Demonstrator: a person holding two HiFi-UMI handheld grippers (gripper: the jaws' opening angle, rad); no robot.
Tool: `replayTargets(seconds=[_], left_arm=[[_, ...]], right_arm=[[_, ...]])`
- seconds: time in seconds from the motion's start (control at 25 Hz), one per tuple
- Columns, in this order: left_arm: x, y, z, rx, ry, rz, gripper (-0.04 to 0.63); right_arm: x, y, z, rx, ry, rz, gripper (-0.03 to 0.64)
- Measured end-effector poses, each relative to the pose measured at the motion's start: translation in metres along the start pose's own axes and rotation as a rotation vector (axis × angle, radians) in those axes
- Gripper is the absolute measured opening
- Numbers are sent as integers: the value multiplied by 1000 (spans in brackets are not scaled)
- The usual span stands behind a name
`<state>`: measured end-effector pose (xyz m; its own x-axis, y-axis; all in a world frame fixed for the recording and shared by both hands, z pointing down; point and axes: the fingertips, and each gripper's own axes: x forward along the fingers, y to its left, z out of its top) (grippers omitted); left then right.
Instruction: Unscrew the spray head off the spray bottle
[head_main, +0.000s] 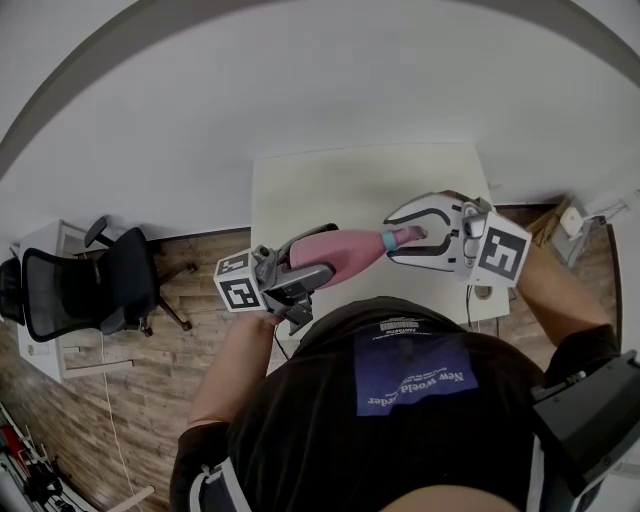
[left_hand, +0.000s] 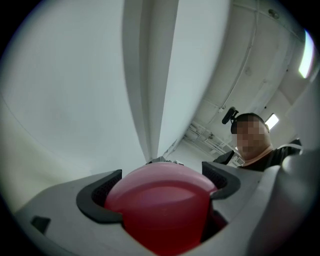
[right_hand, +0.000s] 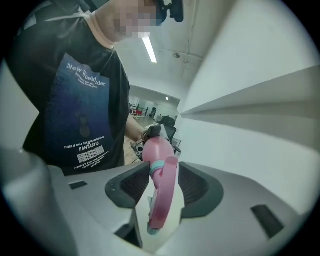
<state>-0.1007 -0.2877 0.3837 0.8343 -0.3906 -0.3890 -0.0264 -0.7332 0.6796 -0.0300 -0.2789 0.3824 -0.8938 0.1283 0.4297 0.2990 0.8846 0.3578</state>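
Head view with both gripper views. I am holding the spray bottle (head_main: 345, 250) (left_hand: 160, 210) (right_hand: 154, 150) in the air, lying roughly level between the two tools, over the near edge of the white table (head_main: 360, 180) and close in front of my dark shirt (head_main: 410, 380).

The left gripper (head_main: 325, 250) (left_hand: 160, 185) is clamping the pink body at its base end; in the left gripper view the rounded bottom is filling the space between the dark pads (left_hand: 100, 197), which are pressing on it from both sides.

The right gripper (head_main: 395, 240) (right_hand: 164, 182) is reaching in from the opposite end; its jaws are standing part-way closed about the spray head (head_main: 405, 238) (right_hand: 165, 195), and the pads are appearing to lie against it on either side, just past the teal collar (head_main: 389, 241) (right_hand: 156, 166); the head is still sitting on the neck of the bottle, its pink lever pointing back toward that gripper's camera.

Beyond the table's left side, a black office chair (head_main: 70, 290) is standing on the wooden floor (head_main: 150, 360).
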Motion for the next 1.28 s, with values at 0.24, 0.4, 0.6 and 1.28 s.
replayTargets(seconds=[0.24, 0.4, 0.6, 1.28], left_arm=[[-9, -1, 2, 138, 12, 40, 511], [-14, -3, 11, 311, 38, 75, 511], [-13, -11, 18, 548, 98, 88, 511], [7, -41, -11, 899, 242, -3, 509]], right_arm=[[-18, -13, 11, 175, -125, -98, 216], [-44, -40, -8, 590, -243, -107, 216], [-57, -46, -48, 1250, -463, 74, 259], [-20, -27, -35, 1686, -777, 431, 293]])
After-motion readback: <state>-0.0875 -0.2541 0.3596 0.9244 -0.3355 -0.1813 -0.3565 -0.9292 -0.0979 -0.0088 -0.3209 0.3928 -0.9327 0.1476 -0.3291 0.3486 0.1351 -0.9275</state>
